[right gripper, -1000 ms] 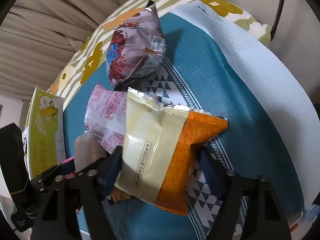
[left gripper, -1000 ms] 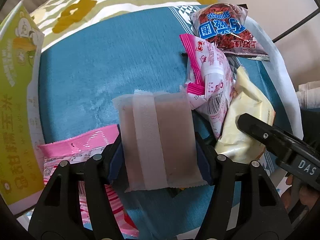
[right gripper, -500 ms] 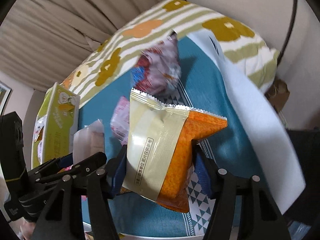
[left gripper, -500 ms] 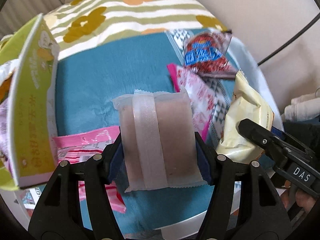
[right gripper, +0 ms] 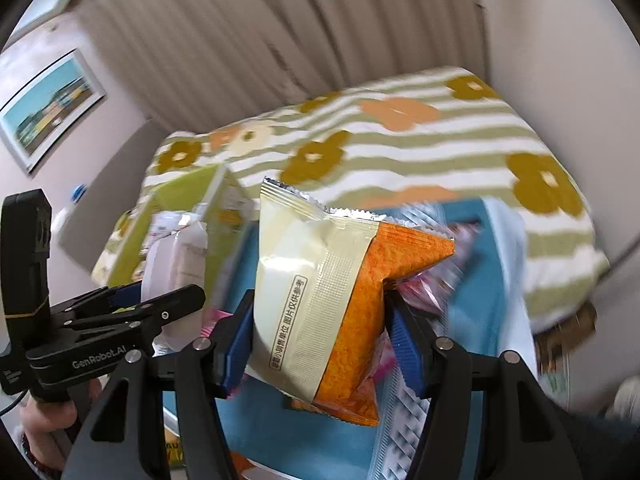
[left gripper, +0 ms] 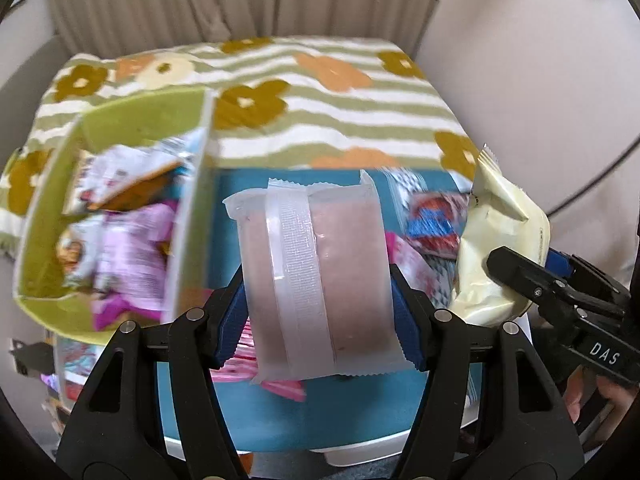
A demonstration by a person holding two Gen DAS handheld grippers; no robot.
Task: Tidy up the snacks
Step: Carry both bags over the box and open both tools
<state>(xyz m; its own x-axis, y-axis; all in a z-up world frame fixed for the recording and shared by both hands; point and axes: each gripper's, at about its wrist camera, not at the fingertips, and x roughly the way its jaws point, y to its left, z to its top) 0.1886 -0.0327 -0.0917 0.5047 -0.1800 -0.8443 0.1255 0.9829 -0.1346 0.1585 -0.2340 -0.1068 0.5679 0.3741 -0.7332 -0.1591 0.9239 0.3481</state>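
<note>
Left wrist view, left to right: green box (left gripper: pixel 120 208) up and left of the left gripper (left gripper: pixel 320 312), its open top showing several snack packets inside; the left gripper is clamped on a frosted pink packet (left gripper: pixel 316 276), blue pads pressed against both its sides, seam strip facing the camera. Under that packet lies the blue cloth (left gripper: pixel 320 416), with a pink wrapper (left gripper: pixel 276 384) partly hidden just below the pads. Right of the packet, a red-and-blue bag (left gripper: pixel 434 224) sits on the cloth, blurred. Far right, the right gripper (left gripper: pixel 516 276) enters holding a cream packet, only its pale back visible here. Right wrist view adds: the right gripper (right gripper: pixel 320 344) is closed on the cream-and-orange packet (right gripper: pixel 336 296), pads against both sides, orange half and printed text visible only here. Left of it, the left gripper (right gripper: pixel 136 300) with its packet in front of the green box (right gripper: pixel 168 208); a hand (right gripper: pixel 48 424) grips its handle. Framed picture (right gripper: pixel 48 108) on the wall shows only in this view.
</note>
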